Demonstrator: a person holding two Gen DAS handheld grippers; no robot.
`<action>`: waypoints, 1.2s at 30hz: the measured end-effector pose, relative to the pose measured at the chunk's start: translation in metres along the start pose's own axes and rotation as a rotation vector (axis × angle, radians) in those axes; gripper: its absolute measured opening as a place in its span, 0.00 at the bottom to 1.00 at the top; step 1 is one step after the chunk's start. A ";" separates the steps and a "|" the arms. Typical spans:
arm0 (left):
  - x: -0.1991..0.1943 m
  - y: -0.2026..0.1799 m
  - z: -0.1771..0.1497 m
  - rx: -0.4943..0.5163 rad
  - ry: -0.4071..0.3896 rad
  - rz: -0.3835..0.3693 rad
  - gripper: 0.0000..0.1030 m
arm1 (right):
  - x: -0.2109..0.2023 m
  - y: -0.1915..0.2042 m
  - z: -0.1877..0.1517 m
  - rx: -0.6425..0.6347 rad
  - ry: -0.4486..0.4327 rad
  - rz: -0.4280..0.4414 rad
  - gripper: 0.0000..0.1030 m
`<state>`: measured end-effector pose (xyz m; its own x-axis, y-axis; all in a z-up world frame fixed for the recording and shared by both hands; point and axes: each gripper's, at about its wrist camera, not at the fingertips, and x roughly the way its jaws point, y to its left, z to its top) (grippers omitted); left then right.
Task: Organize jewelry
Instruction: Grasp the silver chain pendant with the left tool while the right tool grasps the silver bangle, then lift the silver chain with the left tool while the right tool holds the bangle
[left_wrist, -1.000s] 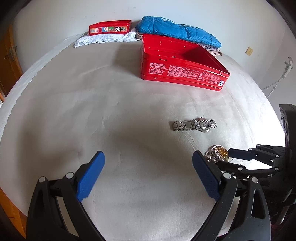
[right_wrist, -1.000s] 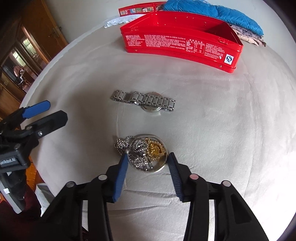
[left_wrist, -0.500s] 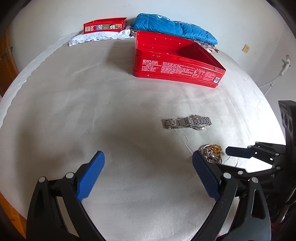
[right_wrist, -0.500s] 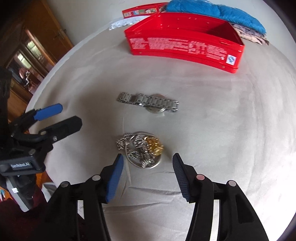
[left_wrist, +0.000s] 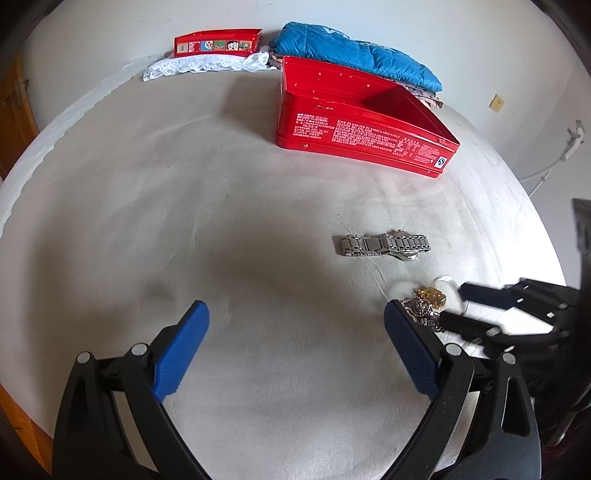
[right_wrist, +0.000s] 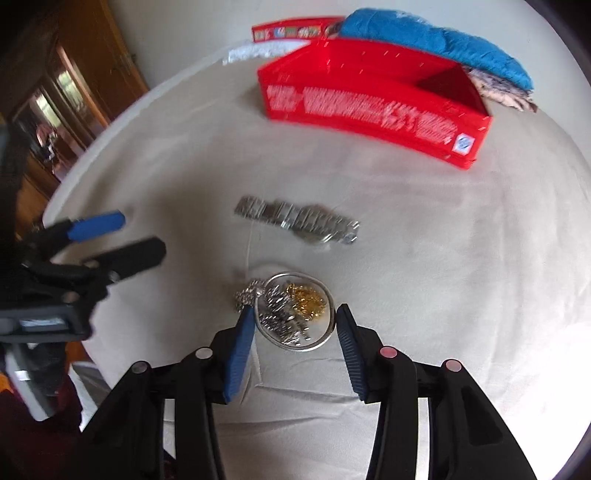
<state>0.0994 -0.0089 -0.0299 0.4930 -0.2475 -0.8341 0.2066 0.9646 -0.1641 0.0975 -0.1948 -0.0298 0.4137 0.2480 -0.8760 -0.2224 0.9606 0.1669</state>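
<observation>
A small glass dish holding silver and gold chains sits on the white bed; in the left wrist view the chains show at right. My right gripper is open with its blue fingers either side of the dish. A silver metal watch lies flat just beyond it, also in the left wrist view. An open red tin box stands further back. My left gripper is open and empty, left of the dish.
A red tin lid leans on the wall over white lace. A blue folded quilt lies behind the box. A wooden cabinet stands beyond the bed's left edge.
My right gripper pulled back from the dish, then moved forward again so its fingers flank it. The left wrist view shifted slightly; the left gripper stayed open.
</observation>
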 end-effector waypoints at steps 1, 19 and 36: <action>0.000 -0.001 0.000 0.003 -0.001 -0.001 0.92 | -0.007 -0.004 0.001 0.010 -0.016 0.000 0.44; 0.034 -0.062 -0.002 0.106 0.166 -0.135 0.77 | -0.012 -0.067 -0.016 0.153 -0.006 -0.026 0.45; 0.049 -0.086 0.001 0.160 0.184 -0.151 0.11 | -0.005 -0.074 -0.016 0.177 0.008 0.004 0.45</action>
<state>0.1065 -0.1038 -0.0564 0.2876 -0.3519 -0.8908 0.4034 0.8880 -0.2206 0.0979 -0.2692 -0.0449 0.4057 0.2511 -0.8788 -0.0643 0.9670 0.2466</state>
